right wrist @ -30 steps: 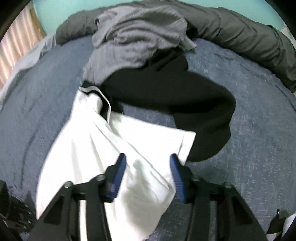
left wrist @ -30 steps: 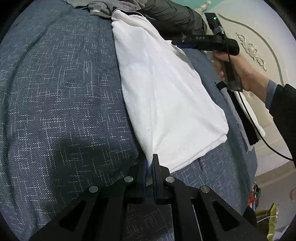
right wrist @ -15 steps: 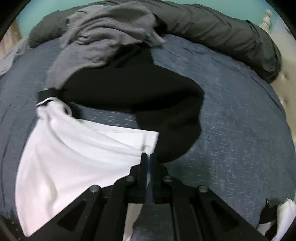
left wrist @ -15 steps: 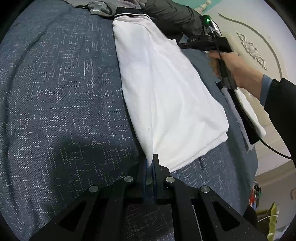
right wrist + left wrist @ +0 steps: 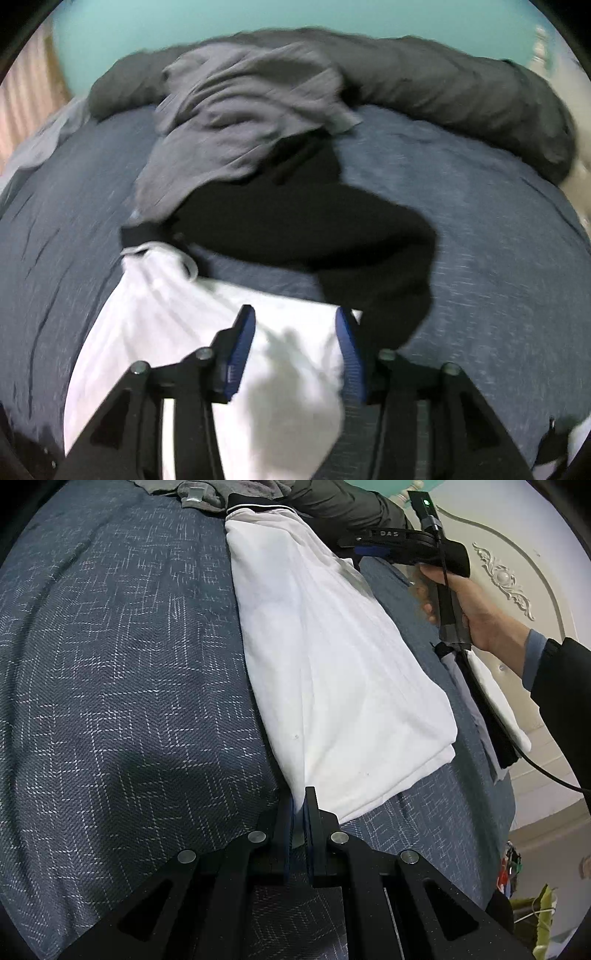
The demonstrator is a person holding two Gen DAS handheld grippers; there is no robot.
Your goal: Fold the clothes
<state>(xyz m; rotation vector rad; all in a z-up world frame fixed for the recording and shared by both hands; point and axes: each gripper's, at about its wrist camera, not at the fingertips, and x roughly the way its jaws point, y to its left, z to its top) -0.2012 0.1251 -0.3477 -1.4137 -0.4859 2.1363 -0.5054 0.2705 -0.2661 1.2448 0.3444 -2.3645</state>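
Note:
A white garment [image 5: 332,672] lies folded lengthwise on the blue patterned bedspread [image 5: 122,672], its dark collar at the far end. My left gripper [image 5: 299,805] is shut on its near corner. In the right wrist view the white garment [image 5: 177,321] spreads below my right gripper [image 5: 295,325], whose jaws are opening; the cloth lies under and between the blue pads [image 5: 242,339] without being pinched. From the left wrist view, the right gripper [image 5: 365,544] hovers over the garment's far right edge, held by a hand [image 5: 469,609].
A black garment [image 5: 314,232] and a grey garment [image 5: 236,122] lie piled beyond the white one. A dark grey duvet [image 5: 443,85] runs along the bed's far side. Folded clothes [image 5: 491,709] sit at the bed's right edge, near a cream headboard [image 5: 506,579].
My right gripper closed at the garment's edge half a second ago and has now opened again, lifting slightly. The left gripper kept its hold and did not move.

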